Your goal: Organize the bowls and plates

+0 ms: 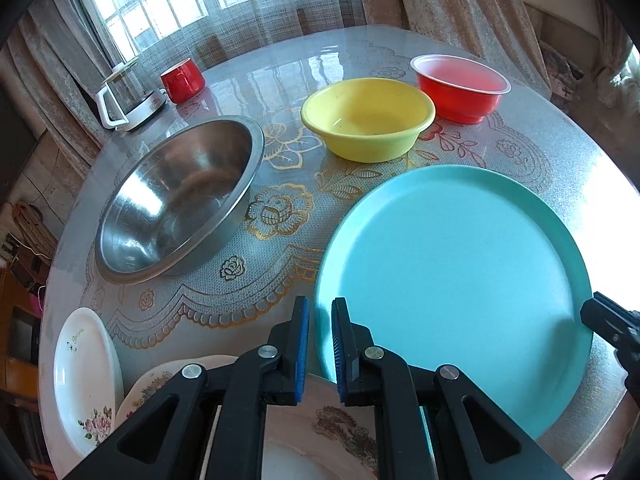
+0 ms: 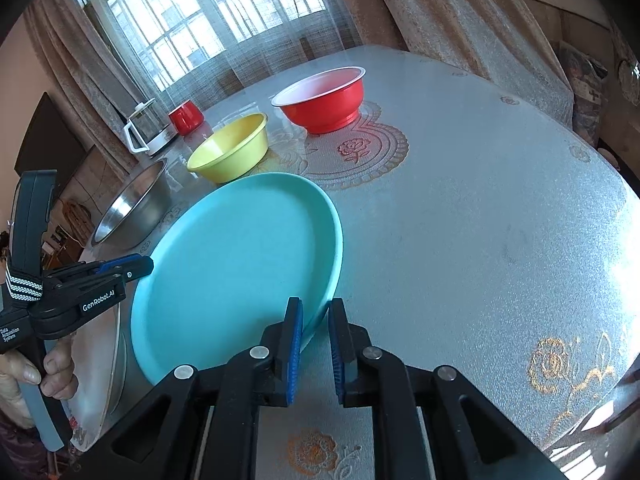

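A large turquoise plate (image 1: pixel 452 280) (image 2: pixel 236 268) is tilted above the table, its left edge over a patterned plate (image 1: pixel 332 432). My left gripper (image 1: pixel 320 344) is shut on the plate's left rim. My right gripper (image 2: pixel 314 344) is shut on its right rim. A steel bowl (image 1: pixel 176 200) (image 2: pixel 132 208), a yellow bowl (image 1: pixel 368 118) (image 2: pixel 230 148) and a red bowl (image 1: pixel 460 88) (image 2: pixel 324 100) stand farther back. A white floral plate (image 1: pixel 84 376) lies at the left.
A red cup (image 1: pixel 183 80) (image 2: pixel 185 117) and a glass kettle (image 1: pixel 128 98) (image 2: pixel 148 128) stand at the far left by the curtain. The round table (image 2: pixel 480 220) has a lace-pattern cover and drops off at the right.
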Available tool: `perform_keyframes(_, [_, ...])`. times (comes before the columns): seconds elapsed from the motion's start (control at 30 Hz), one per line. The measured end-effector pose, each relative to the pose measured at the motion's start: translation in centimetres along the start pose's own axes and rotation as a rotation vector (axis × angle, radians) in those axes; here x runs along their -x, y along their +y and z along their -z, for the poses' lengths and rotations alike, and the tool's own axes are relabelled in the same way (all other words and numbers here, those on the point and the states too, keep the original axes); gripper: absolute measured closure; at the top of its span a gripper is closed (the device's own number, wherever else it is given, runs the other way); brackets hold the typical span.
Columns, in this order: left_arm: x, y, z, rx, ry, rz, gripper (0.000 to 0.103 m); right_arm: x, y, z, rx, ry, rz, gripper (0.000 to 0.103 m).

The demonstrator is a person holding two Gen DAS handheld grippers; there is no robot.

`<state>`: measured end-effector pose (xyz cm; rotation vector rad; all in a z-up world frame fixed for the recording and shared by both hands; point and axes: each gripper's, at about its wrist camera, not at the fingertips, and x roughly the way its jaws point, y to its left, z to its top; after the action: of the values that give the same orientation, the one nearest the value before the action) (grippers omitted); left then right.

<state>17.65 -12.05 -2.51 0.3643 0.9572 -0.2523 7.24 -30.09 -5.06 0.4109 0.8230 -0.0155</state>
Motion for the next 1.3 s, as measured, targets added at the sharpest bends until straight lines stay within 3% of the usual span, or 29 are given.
perform_keyframes(0.33, [3.5, 3.0, 1.6, 0.153, -0.091, 0.034, 0.089, 0.2, 0.3, 0.5, 0.015, -0.004, 0.016, 0.086])
perform_keyframes(0.43, [5.0, 4.5, 2.7, 0.213, -0.117, 0.048, 0.085, 0.3, 0.5, 0.6, 0.013, -0.007, 0.014, 0.078])
perform_keyframes(0.63, [7.6, 7.9, 5.8, 0.320, -0.158, 0.028, 0.079, 0.5, 0.7, 0.8, 0.017, -0.014, 0.027, 0.073])
perform_keyframes(0.87, [9.1, 11.1, 9.5, 0.395, -0.184, 0.009, 0.078, 0.4, 1.0, 0.7, 0.015, -0.020, 0.049, 0.071])
perform_keyframes(1.1, [10.2, 15.2, 12.7, 0.480, -0.214, -0.020, 0.073, 1.7, 1.9, -0.5, 0.050, -0.085, 0.118, 0.070])
perform_keyframes(1.2, [10.6, 17.2, 13.9, 0.530, -0.229, -0.040, 0.071, 2.1, 3.4, -1.4, 0.085, -0.098, 0.097, 0.069])
perform_keyframes(1.3, [10.7, 19.5, 15.4, 0.589, -0.238, -0.061, 0.069, 2.1, 6.2, -2.2, 0.135, -0.078, 0.005, 0.068])
